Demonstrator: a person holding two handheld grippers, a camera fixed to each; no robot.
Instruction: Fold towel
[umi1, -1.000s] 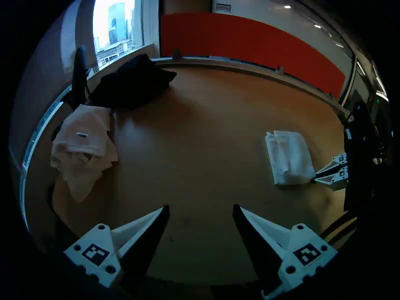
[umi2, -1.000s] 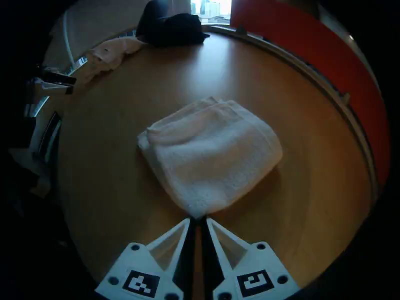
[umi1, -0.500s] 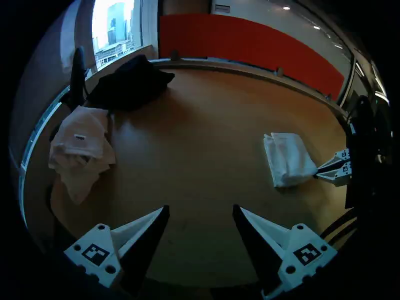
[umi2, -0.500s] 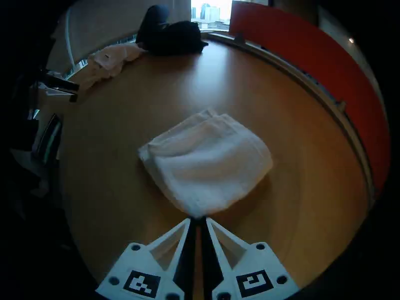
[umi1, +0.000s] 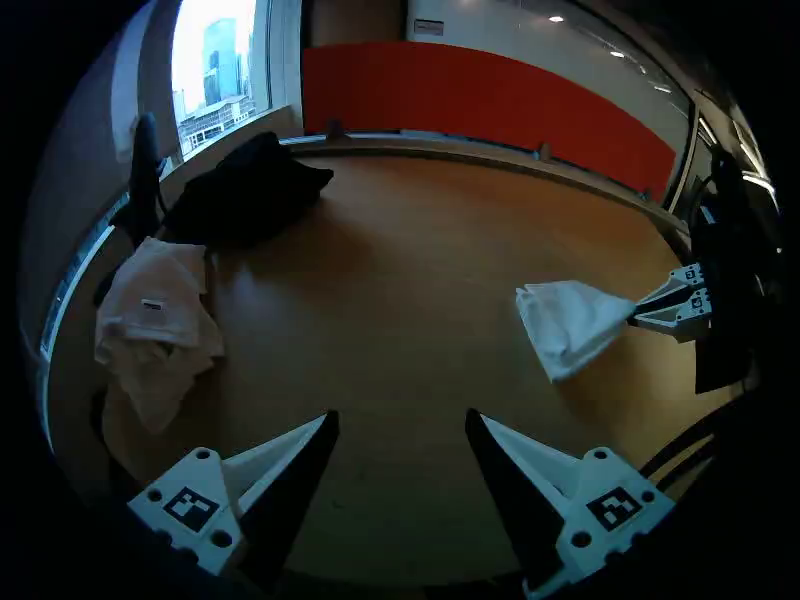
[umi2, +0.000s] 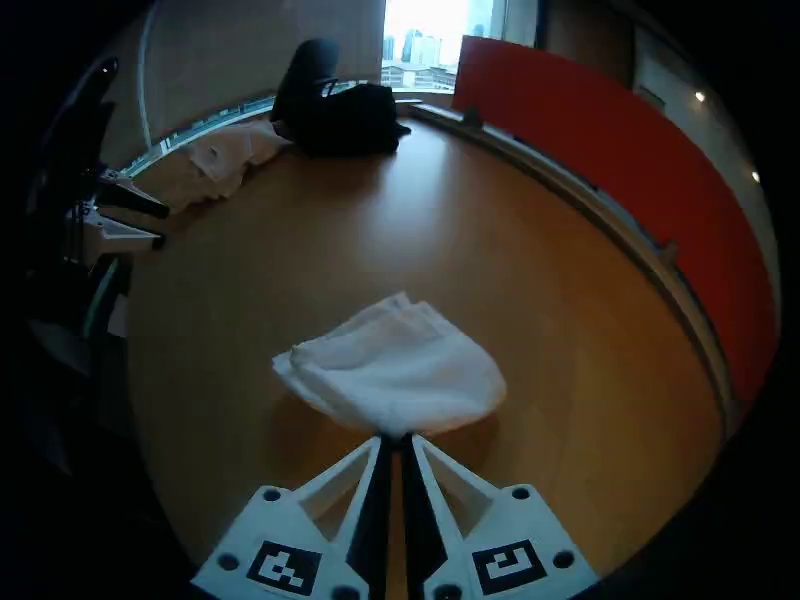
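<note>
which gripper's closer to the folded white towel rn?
Right. The right gripper is shut on a corner of the folded white towel, holding that edge off the table. The left gripper is open, well away across the table, touching nothing.

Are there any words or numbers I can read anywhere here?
No words or numbers can be read.
Tag on the crumpled towel: too small to read.
Squares on the left gripper and right gripper: black-and-white patterns, no letters.
</note>
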